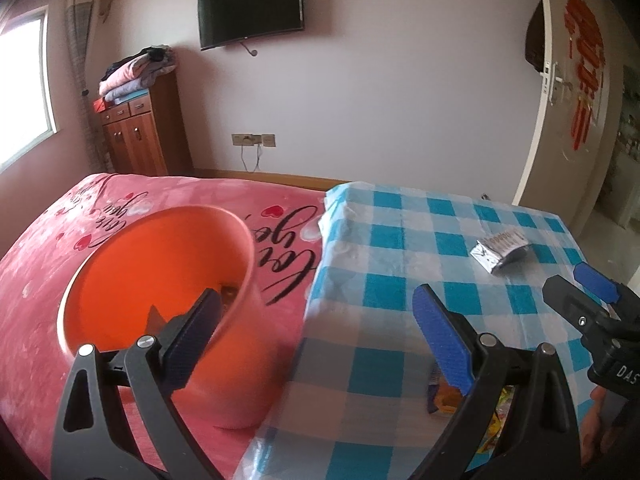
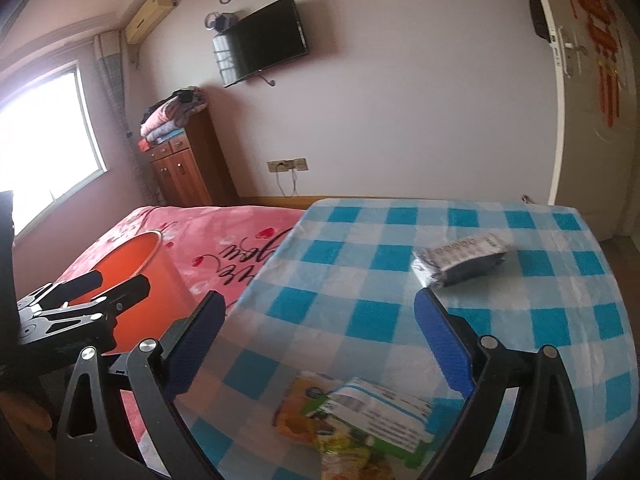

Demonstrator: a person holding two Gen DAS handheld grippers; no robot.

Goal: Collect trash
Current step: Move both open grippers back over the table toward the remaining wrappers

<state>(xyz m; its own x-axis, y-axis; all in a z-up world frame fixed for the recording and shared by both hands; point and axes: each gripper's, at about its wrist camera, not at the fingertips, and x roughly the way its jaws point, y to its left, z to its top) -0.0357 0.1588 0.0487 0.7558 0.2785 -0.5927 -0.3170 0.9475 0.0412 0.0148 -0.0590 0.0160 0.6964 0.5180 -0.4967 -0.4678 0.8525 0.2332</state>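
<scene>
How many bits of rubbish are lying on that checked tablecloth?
2 that I can make out: a silver foil packet toward the table's far side, and a colourful wrapper near the front, between the right gripper fingers. More may hide below the frame.

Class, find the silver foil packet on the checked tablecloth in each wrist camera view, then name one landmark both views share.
Left wrist view: the foil packet lies right of centre on the tablecloth, beyond the right gripper.
Right wrist view: the packet lies right of centre, just beyond the right-hand fingertip.
Shared landmark: the wall television.
</scene>
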